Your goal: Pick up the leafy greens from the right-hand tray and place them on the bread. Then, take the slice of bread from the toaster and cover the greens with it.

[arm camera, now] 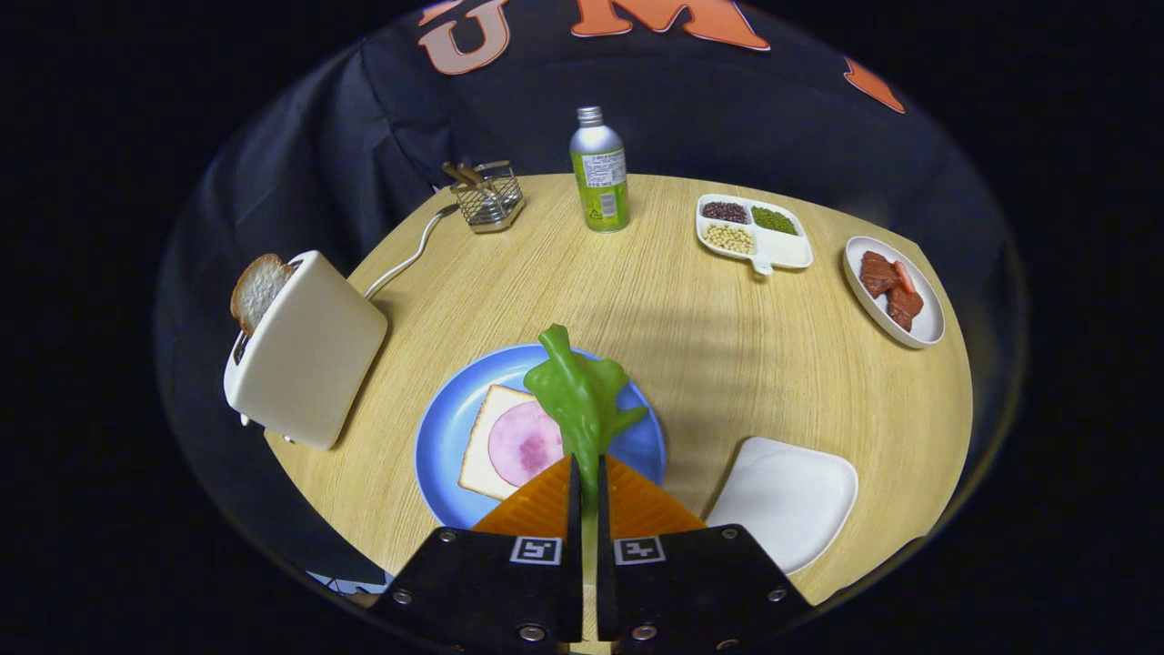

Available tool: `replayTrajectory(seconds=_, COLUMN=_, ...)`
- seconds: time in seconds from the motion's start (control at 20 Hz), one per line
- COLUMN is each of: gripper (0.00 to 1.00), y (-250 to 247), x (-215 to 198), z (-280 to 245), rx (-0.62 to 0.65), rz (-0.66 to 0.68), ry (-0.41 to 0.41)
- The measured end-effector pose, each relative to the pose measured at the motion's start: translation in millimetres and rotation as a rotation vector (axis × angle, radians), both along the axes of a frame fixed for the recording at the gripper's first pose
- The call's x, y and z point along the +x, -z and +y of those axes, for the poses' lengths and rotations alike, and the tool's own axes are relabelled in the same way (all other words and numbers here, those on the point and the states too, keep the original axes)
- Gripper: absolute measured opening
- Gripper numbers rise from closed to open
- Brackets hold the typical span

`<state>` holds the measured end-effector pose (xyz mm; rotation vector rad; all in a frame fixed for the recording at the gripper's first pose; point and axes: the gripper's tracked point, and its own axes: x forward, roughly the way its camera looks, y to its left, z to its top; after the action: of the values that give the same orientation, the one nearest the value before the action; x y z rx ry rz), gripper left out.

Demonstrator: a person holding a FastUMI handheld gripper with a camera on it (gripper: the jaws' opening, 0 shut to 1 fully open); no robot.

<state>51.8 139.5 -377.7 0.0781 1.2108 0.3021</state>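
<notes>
On the round pale wooden table (727, 346) sits a blue plate (446, 428) bearing a square bread slice (482, 446) topped with pink ham. My claw (587, 482) is clamped on floppy green plastic leafy greens (577, 391), hanging over that bread.

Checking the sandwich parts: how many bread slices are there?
2. One bread slice lies on the blue plate under ham, beyond the fingers gripping the greens; one toast slice stands in the toaster.
</notes>
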Motion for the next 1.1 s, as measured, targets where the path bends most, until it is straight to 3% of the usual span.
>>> replayTrajectory(seconds=0.4, gripper=0.08, y=9.6, x=-2.9, z=37.3, rx=0.061, rz=0.053, ry=-0.024)
replayTrajectory(seconds=0.65, gripper=0.31, y=0.8, x=0.1, z=54.4, rx=0.082, rz=0.042, ry=-0.049)
replayTrajectory(seconds=1.1, gripper=0.56, y=-67.4, x=20.1, z=92.3, rx=0.109, rz=-0.066, ry=-0.081)
